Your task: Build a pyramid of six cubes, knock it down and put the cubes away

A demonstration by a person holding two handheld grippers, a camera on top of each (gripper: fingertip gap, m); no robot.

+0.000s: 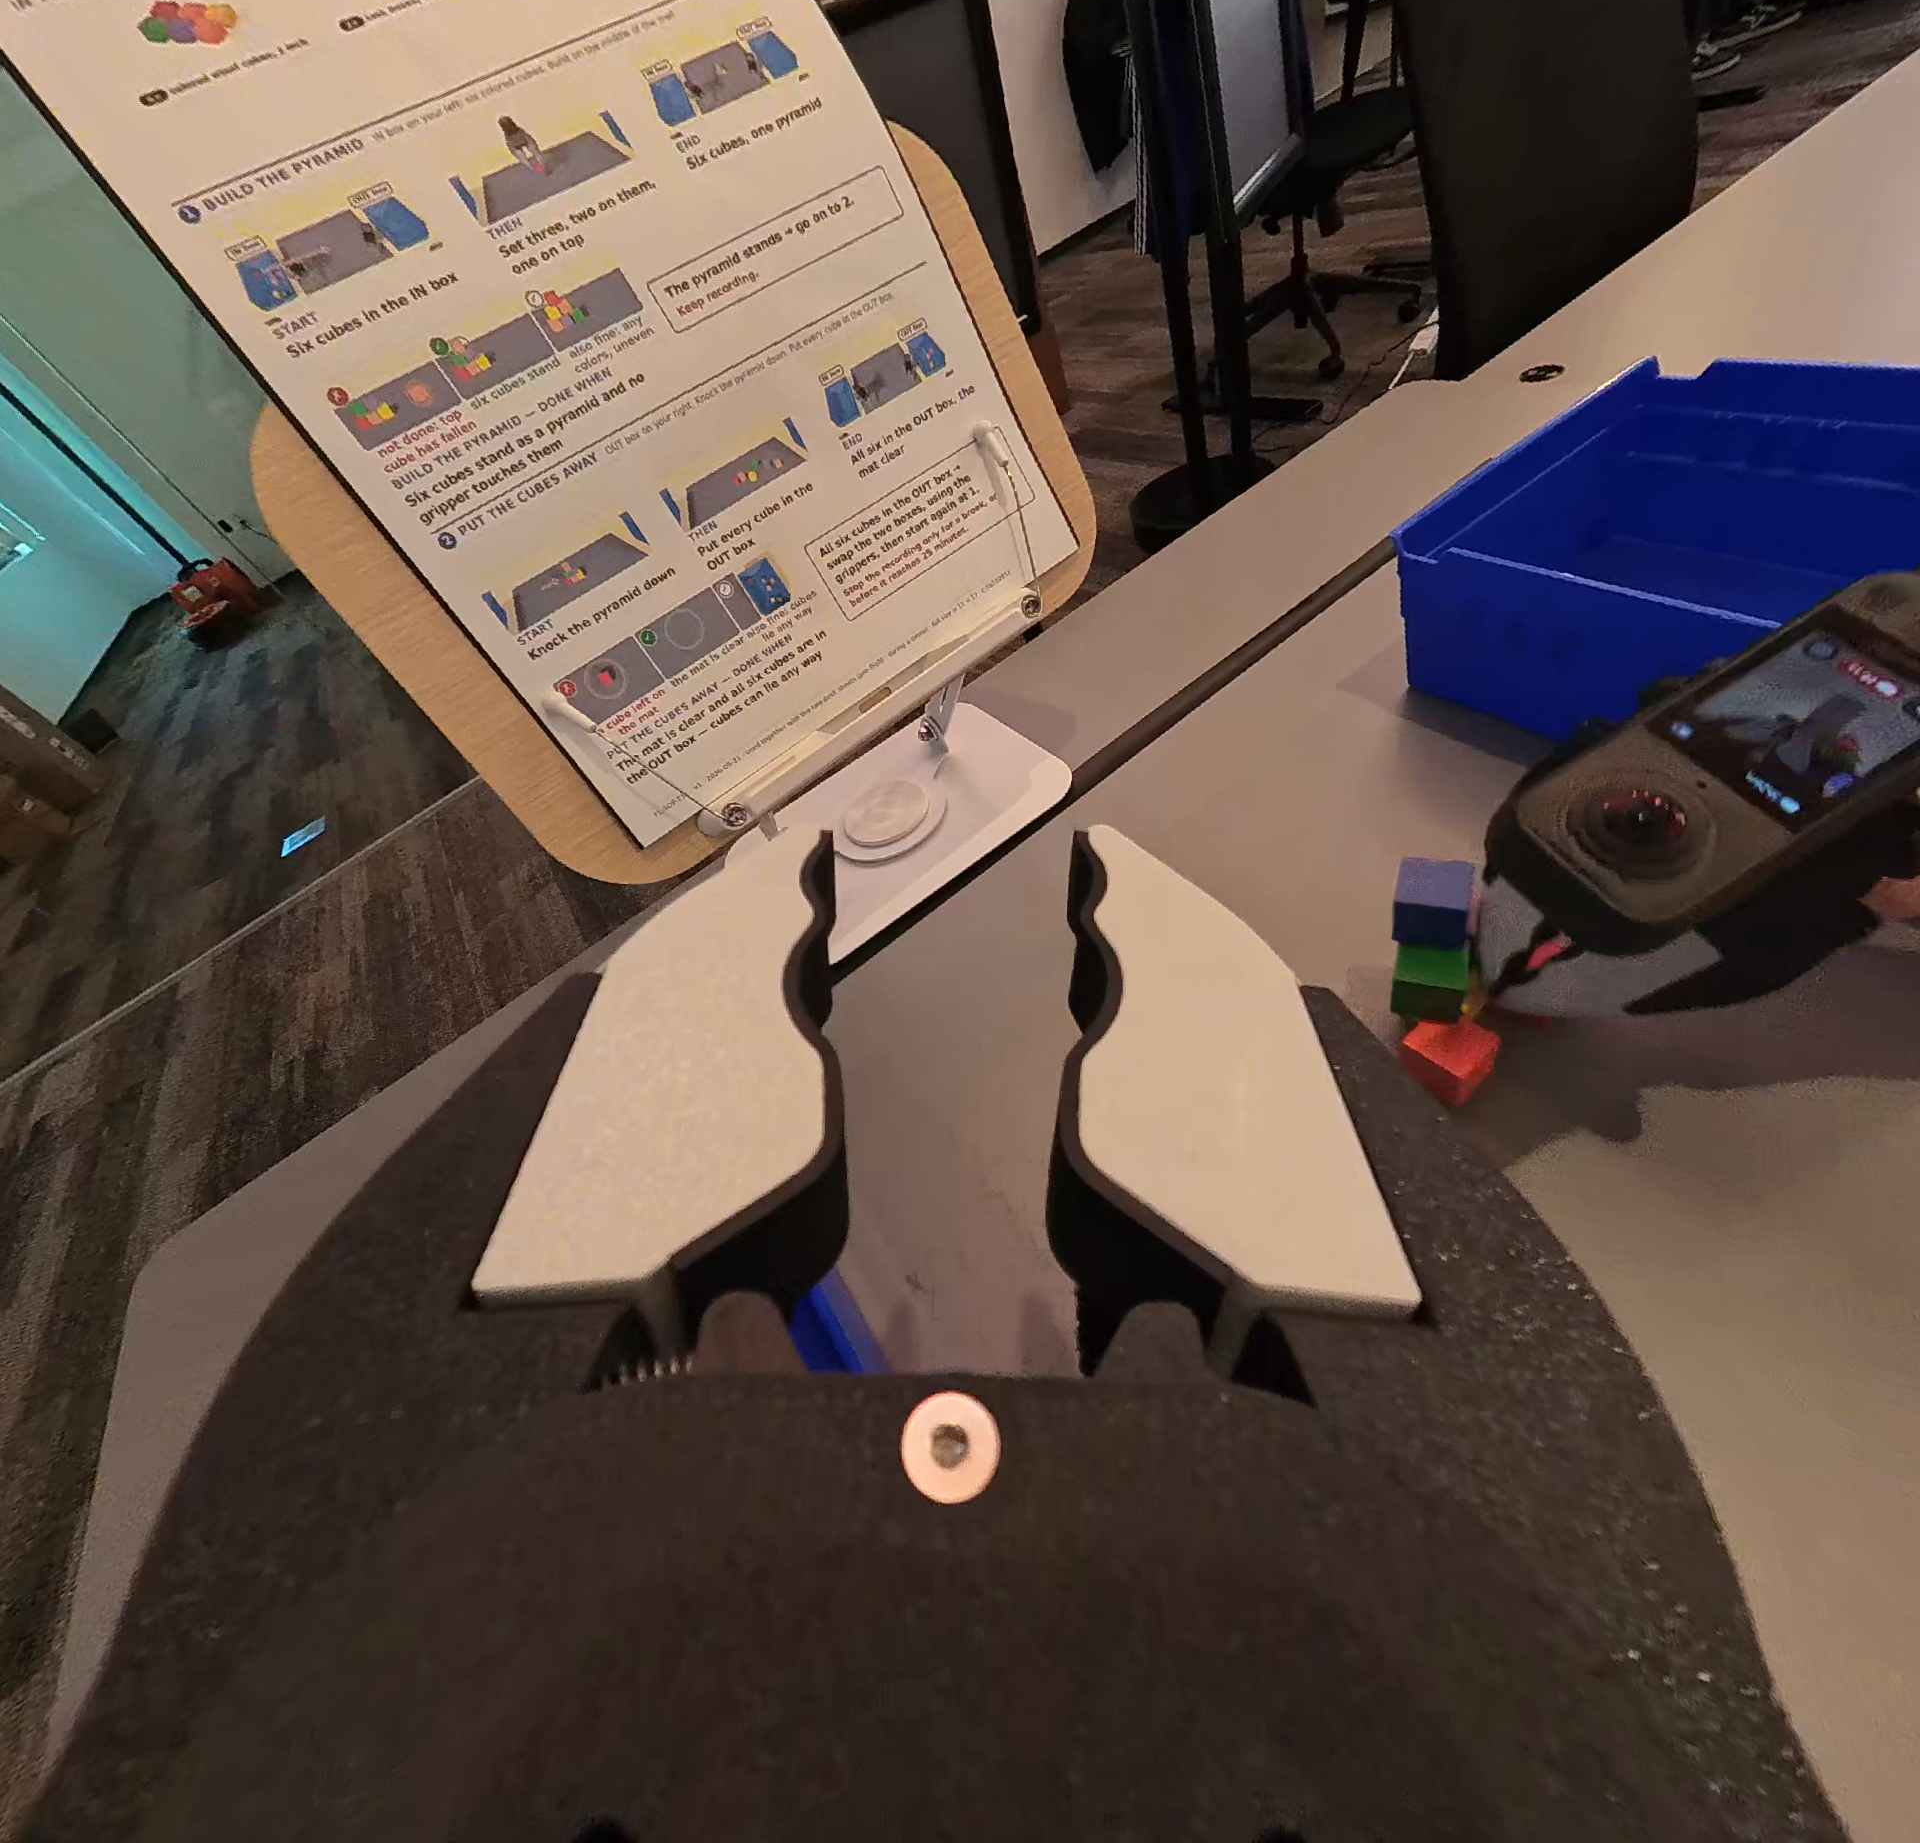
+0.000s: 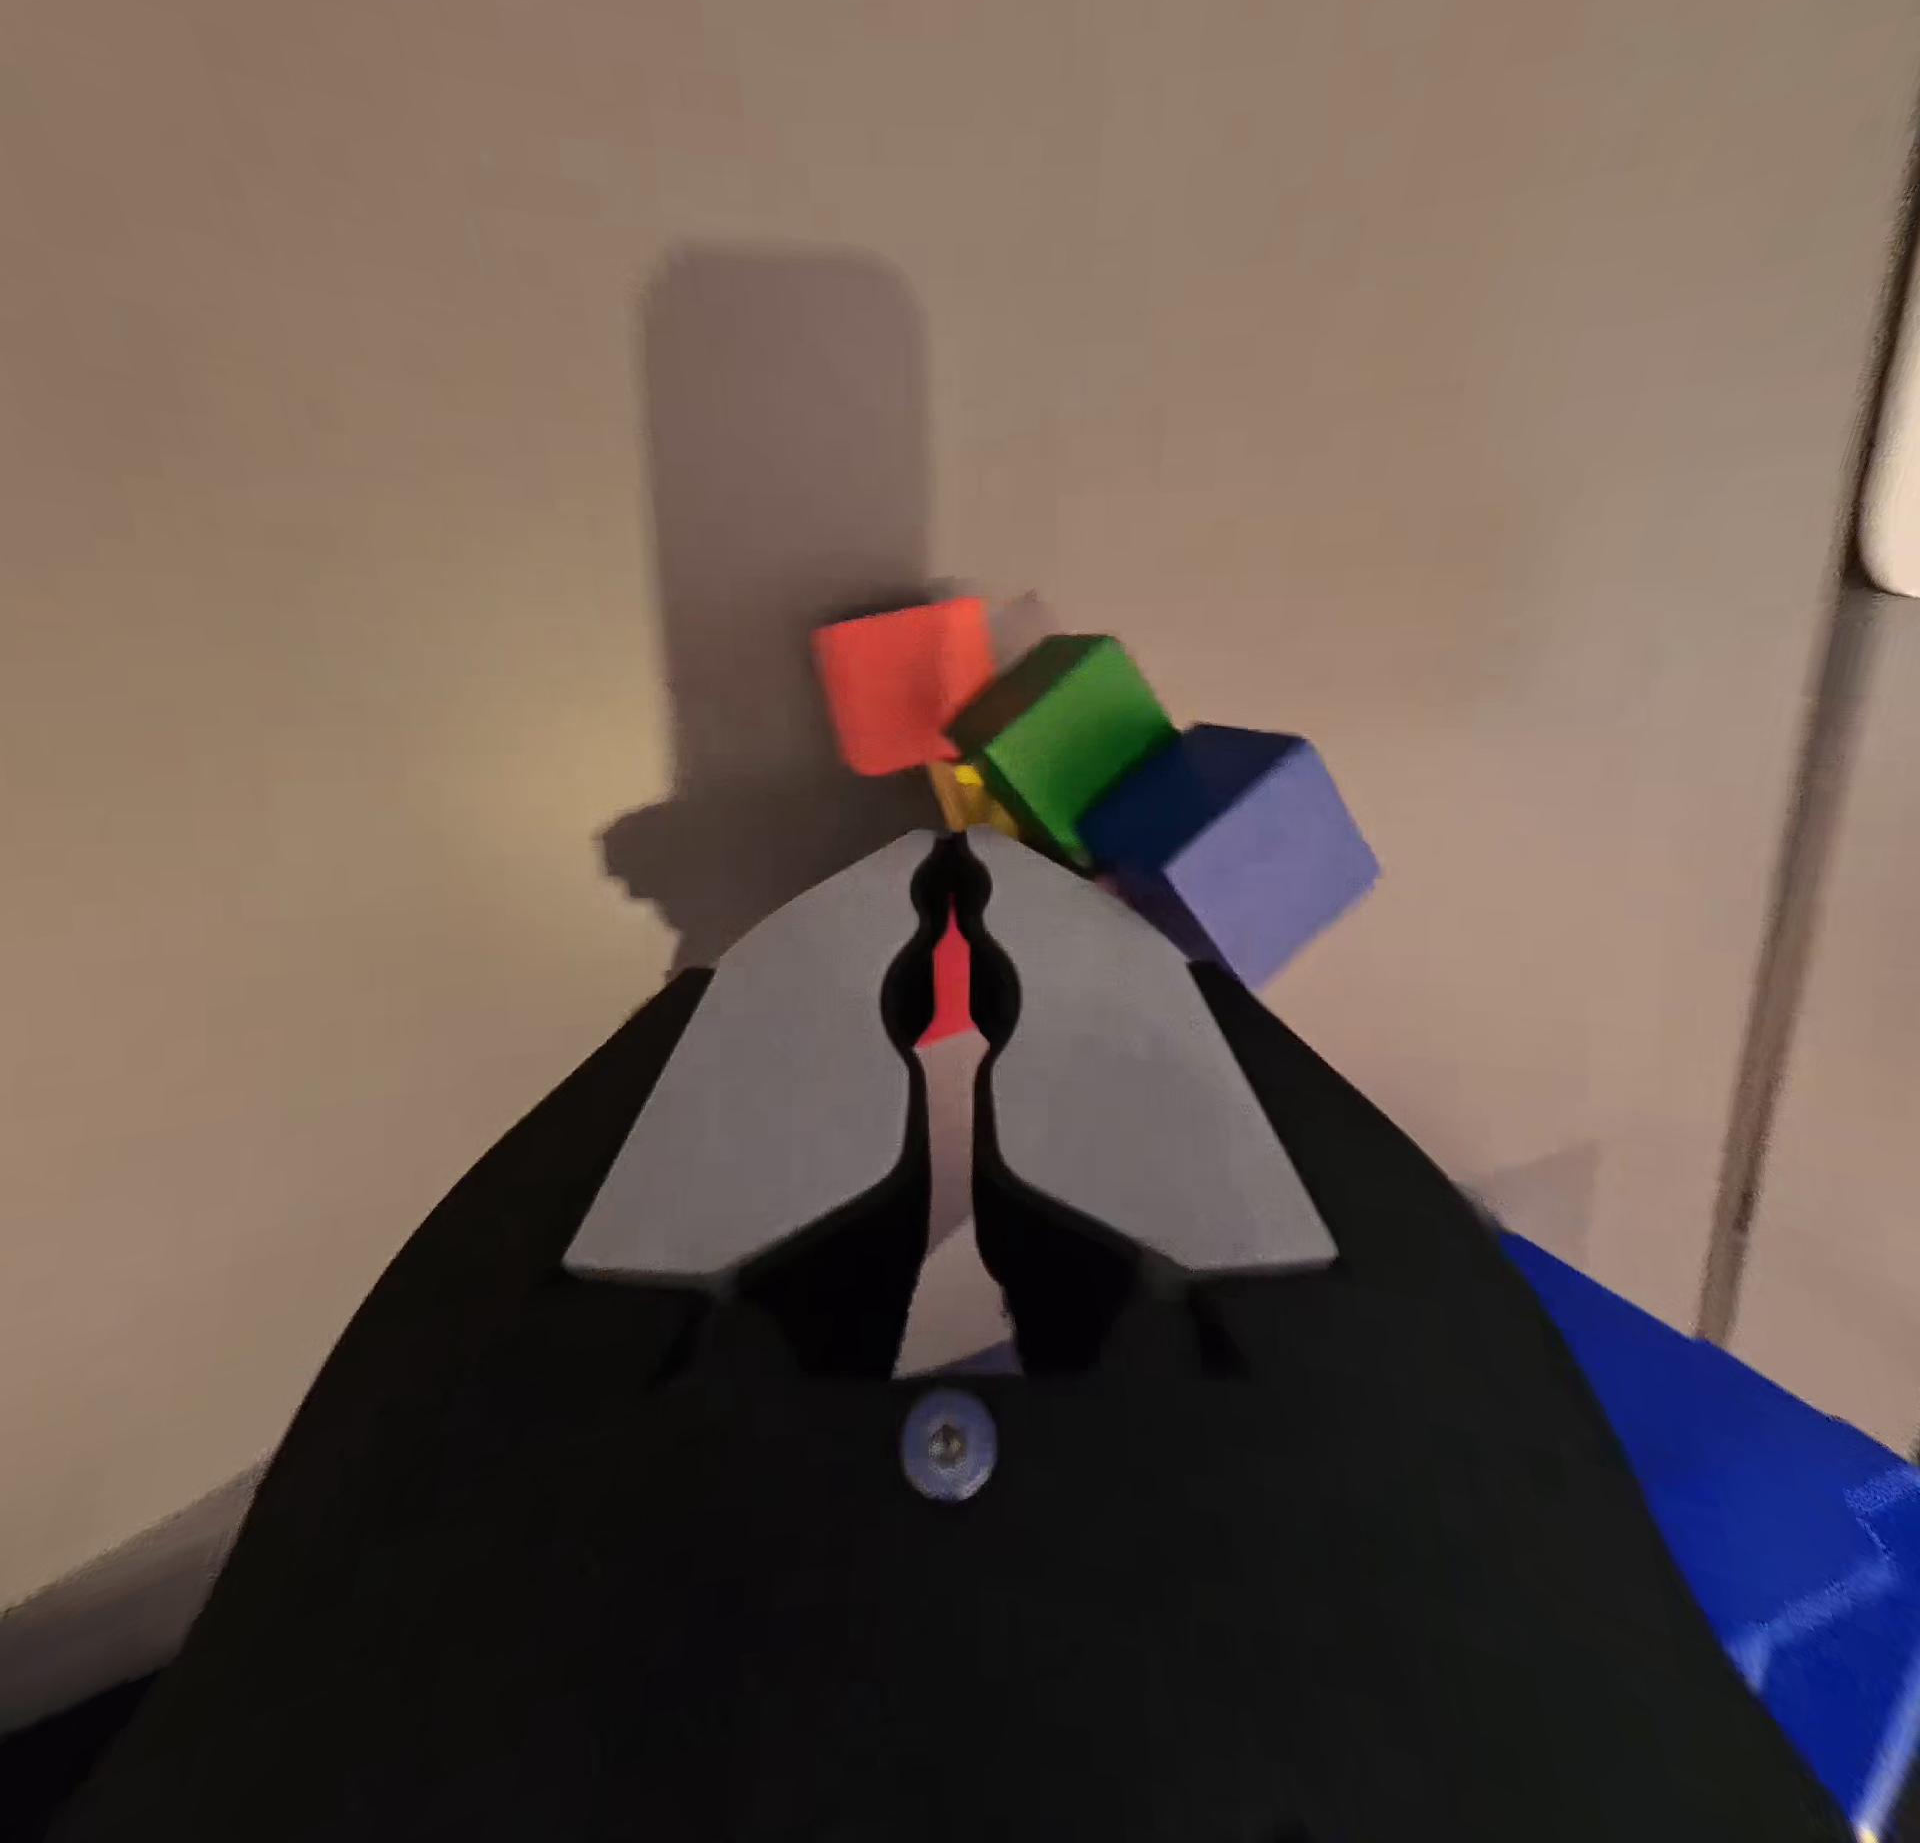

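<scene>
As its jaws press together with nothing between them, the right gripper (image 2: pixel 951 837) noses its tips into the cube pile, apparently to topple the pyramid: the red cube (image 2: pixel 902 684) sits just beyond the tips, the green cube (image 2: pixel 1065 739) and blue cube (image 2: pixel 1236 837) tilt off to their right. The left gripper (image 1: pixel 951 894) waits well apart, jaws spread and empty, clear of the blue bin (image 1: pixel 1662 536) that will likely take the cubes.

Bare table (image 1: pixel 1714 1326) lies open around the cube cluster (image 1: pixel 1439 962); blue bin (image 1: pixel 1558 630) and instruction stand (image 1: pixel 623 505) block beyond.
</scene>
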